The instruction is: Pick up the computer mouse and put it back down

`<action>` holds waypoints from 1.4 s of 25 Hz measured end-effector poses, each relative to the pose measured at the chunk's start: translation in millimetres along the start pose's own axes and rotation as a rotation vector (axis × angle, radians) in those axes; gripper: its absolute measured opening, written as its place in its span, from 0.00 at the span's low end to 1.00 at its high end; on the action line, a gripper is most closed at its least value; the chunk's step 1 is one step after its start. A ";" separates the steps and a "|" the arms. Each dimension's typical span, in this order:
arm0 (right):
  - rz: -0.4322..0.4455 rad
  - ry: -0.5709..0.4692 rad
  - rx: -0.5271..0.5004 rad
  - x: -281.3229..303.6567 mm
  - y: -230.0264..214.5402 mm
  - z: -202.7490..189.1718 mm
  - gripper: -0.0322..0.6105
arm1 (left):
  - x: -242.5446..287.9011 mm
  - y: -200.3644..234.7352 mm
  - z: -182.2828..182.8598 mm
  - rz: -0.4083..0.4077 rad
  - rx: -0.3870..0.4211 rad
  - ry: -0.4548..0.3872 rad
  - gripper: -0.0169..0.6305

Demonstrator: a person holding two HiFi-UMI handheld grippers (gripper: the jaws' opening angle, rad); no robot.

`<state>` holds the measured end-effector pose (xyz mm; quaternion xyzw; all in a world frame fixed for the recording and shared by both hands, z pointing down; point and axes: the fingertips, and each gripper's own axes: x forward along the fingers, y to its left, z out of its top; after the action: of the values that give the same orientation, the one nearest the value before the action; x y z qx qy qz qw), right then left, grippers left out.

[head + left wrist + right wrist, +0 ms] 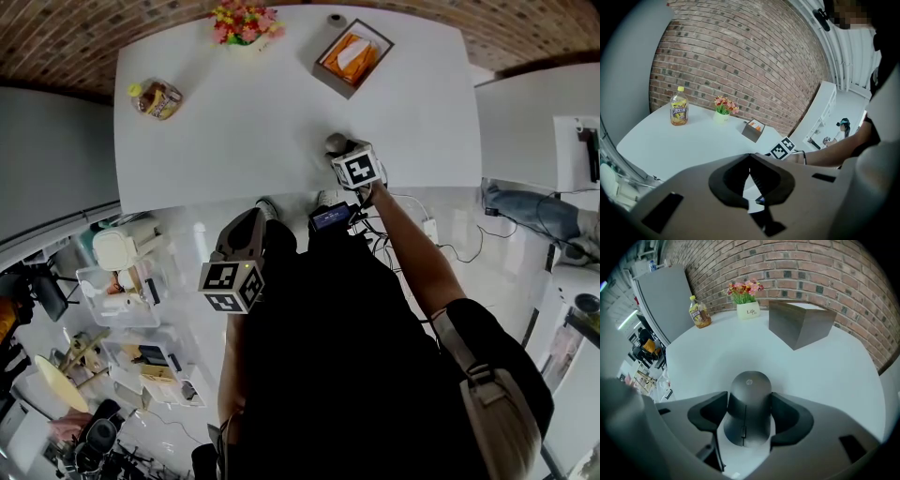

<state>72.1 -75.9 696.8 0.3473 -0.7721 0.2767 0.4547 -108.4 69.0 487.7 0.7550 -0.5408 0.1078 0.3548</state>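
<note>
A dark grey computer mouse (747,404) sits between the jaws of my right gripper (749,414), whose pads press on both of its sides. In the head view the mouse (335,142) is near the front edge of the white table (262,122), with the right gripper (343,150) over it. Whether the mouse rests on the tabletop or hangs just above it I cannot tell. My left gripper (258,217) is held off the table, close to the person's body. In its own view the left gripper (750,158) has its jaws together with nothing between them.
A brown tissue box (352,56) stands at the table's back right, a pot of flowers (246,23) at the back middle and a yellow drink bottle (157,98) at the left. Cables and shelves of clutter lie on the floor below the table's front edge.
</note>
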 end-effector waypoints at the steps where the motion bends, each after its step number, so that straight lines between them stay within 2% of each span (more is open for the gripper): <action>1: -0.004 0.001 -0.006 0.3 0.3 -0.1 0.50 | -0.5 0.6 0.2 0.002 -0.002 -0.002 0.04; 7: -0.019 -0.009 -0.042 3.2 1.3 0.5 0.51 | -2.7 1.7 -0.3 0.005 -0.003 -0.010 0.04; 11: 0.000 0.025 -0.013 5.3 6.7 -7.6 0.51 | -4.0 2.8 0.9 0.007 -0.004 -0.013 0.04; 17: -0.022 -0.037 -0.017 -5.5 2.0 5.3 0.54 | -5.2 5.1 0.1 0.007 -0.008 -0.013 0.04; 27: 0.016 -0.125 0.019 -47.8 4.3 20.8 0.54 | 2.2 0.6 3.2 -0.034 0.013 -0.009 0.04; 35: 0.063 -0.191 0.044 -85.8 22.6 22.2 0.53 | 11.5 -4.2 11.1 -0.080 0.042 -0.001 0.04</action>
<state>72.6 -54.3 607.9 0.3577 -0.8162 0.2734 0.3621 -102.6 53.9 484.3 0.7833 -0.5081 0.1044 0.3425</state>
